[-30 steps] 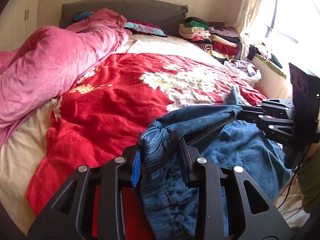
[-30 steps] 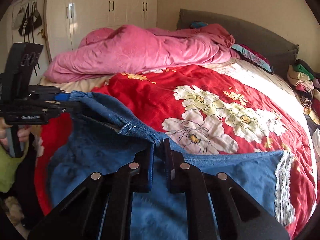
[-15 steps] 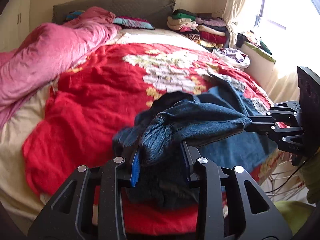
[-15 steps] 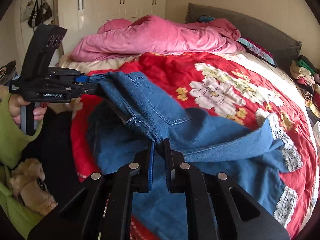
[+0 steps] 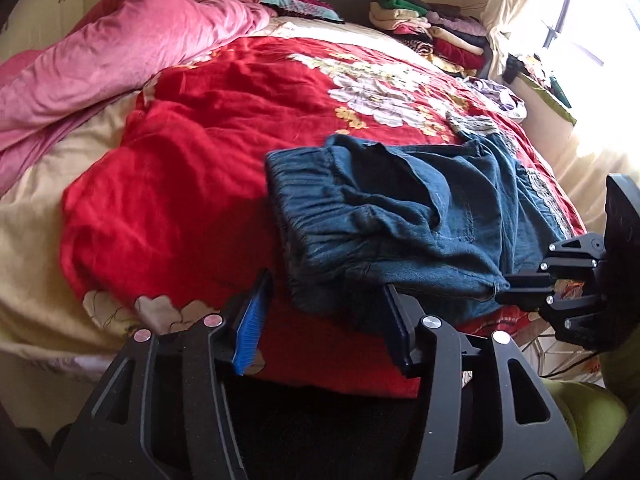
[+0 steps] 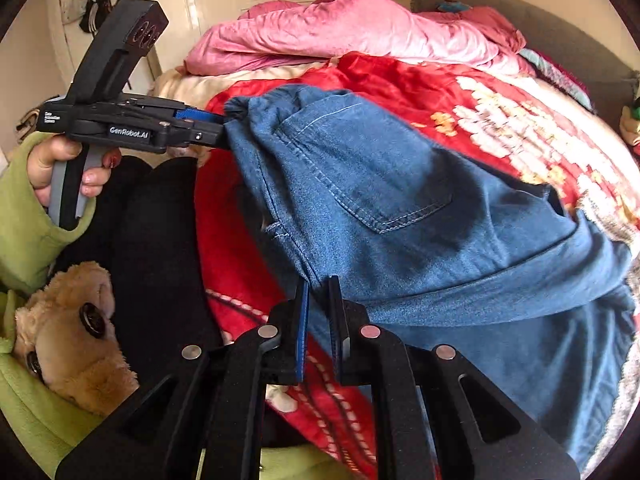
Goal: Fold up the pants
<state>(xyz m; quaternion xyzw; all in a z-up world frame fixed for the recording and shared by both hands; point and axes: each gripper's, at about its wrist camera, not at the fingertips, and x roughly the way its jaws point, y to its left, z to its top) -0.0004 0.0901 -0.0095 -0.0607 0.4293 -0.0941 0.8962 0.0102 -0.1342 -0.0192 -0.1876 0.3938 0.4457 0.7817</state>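
My left gripper is matte black plastic with a white "GenRobot.AI" mark on its side, a grey trigger under my hand, a tall black block on top and blue pads lining its fingers. My right gripper is built the same, with 4 round silver screws across its angular, cut-out finger arms and a thin black cable trailing below it. I wear a lime-green fleece sleeve, and a tan plush bear face with dark button eyes sits on my front.
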